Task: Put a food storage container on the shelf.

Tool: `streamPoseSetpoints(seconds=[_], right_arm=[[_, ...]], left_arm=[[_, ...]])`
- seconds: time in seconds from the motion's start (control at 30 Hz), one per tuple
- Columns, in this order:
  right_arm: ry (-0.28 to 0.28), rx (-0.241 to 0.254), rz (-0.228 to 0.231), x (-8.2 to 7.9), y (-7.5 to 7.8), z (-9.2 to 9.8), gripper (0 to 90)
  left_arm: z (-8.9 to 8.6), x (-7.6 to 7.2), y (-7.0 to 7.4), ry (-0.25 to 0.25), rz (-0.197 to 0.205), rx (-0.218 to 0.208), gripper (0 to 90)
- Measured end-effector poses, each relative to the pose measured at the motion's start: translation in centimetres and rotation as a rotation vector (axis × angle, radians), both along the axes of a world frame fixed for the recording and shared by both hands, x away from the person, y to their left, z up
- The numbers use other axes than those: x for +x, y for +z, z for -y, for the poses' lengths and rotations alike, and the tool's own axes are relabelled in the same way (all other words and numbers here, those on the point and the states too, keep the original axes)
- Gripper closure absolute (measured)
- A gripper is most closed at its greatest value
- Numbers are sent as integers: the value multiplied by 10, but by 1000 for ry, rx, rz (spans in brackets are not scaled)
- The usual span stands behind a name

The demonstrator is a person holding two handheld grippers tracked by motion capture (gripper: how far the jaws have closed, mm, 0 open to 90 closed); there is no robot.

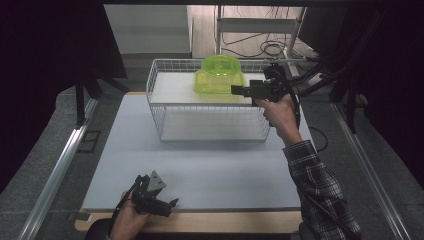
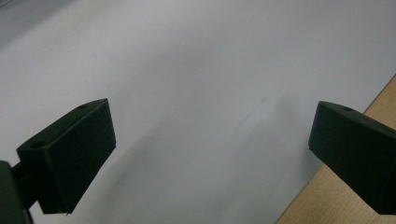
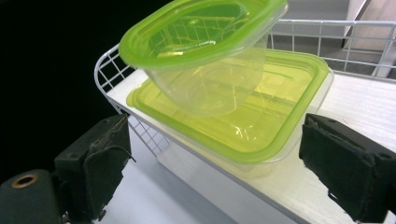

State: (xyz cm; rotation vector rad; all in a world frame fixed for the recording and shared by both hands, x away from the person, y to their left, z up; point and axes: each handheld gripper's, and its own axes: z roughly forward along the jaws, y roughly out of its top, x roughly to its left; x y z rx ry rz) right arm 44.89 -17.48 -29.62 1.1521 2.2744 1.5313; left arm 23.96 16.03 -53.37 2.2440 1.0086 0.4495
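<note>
Green-lidded containers sit in wire basket on grey table.

I've got the tub tilted on the box in the basket at the table's far edge.

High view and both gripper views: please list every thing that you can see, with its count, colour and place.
Wire basket: one, white, far middle of table.
Rectangular plastic container with green lid: one, clear and green, on the basket's upper shelf.
Round plastic container with green lid: one, clear and green, tilted on the rectangular one.
Table mat: one, pale grey, on wooden table.
Left gripper: black, open, near table edge.
Right gripper: black, open, beside the containers, holding nothing.
Sleeve: one, checked, right arm.
</note>
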Motion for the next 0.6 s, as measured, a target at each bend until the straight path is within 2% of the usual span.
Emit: streamPoseSetpoints(seconds=[0.6], right_arm=[[42,-57,56,-20,-20,-2,54]], left_arm=[[1,0,-1,-2,0,-2,6]])
